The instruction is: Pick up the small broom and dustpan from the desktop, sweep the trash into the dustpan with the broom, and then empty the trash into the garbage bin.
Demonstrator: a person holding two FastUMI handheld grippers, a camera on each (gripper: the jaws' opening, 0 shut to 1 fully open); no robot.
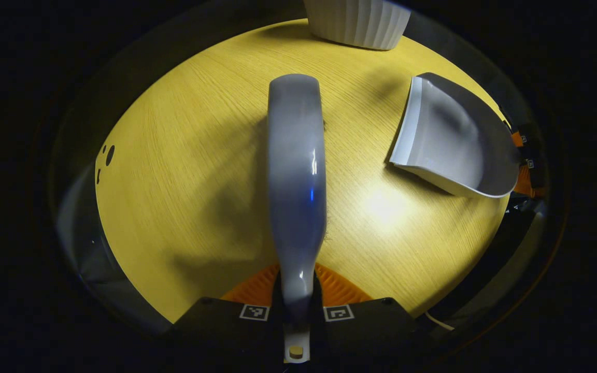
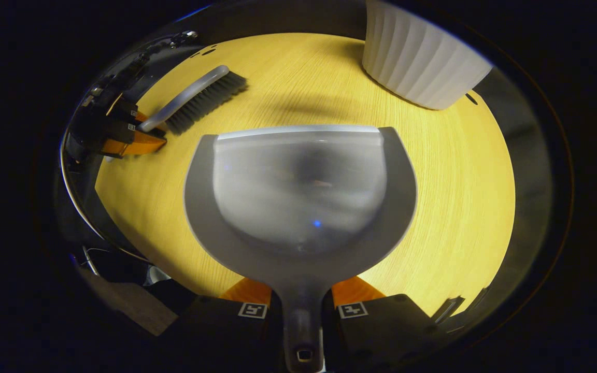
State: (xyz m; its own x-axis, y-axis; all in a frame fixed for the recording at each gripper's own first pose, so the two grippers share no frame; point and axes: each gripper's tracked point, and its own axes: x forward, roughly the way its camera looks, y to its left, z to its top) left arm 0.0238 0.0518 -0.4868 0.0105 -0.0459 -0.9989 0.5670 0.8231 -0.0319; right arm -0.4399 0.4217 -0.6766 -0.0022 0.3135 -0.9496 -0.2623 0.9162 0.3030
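A round, yellow wood-grain table (image 2: 459, 207) carries a white ribbed bin (image 2: 423, 62) standing at its far edge. A small cluster of dark holes (image 1: 107, 155) marks the tabletop well to the left of the bin. Whether the dustpan (image 2: 298, 207) near the bin touches the wood is unclear.

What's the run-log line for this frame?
left claw: shut on broom | right claw: shut on dustpan | bin: on desktop
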